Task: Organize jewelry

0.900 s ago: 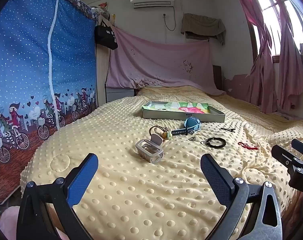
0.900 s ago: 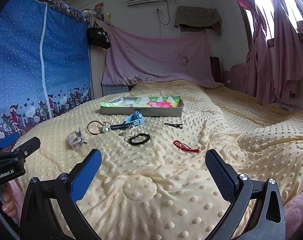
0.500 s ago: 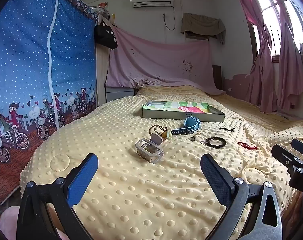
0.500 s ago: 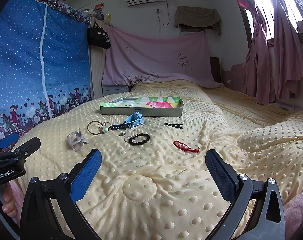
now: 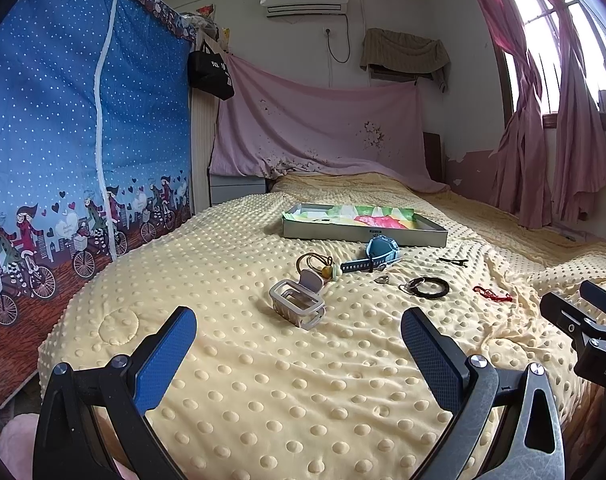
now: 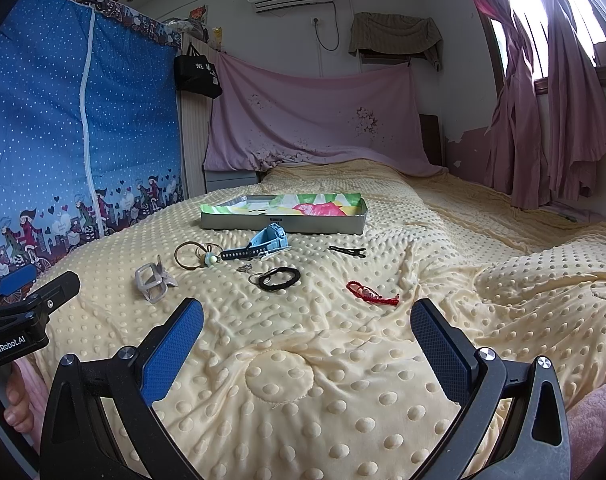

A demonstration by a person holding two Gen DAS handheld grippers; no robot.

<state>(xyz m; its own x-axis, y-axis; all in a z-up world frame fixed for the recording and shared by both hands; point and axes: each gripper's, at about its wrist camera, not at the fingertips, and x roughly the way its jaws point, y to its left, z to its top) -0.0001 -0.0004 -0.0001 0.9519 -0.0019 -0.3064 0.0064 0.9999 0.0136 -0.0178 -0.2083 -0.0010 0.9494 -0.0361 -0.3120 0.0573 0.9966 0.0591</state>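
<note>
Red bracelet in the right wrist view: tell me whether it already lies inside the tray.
No: the red bracelet lies on the yellow blanket, well short of the tray.

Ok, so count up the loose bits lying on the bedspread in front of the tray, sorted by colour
Blue: 1, the light blue strap watch
Black: 2, the black round hair tie and the thin black hair clip
Red: 1, the red braided cord bracelet
Grey: 1, the pale grey plastic claw clip
Brown: 1, the brown looped hair ties with beads
Silver: 1, a small metal piece, too small to identify
Total: 7
</note>
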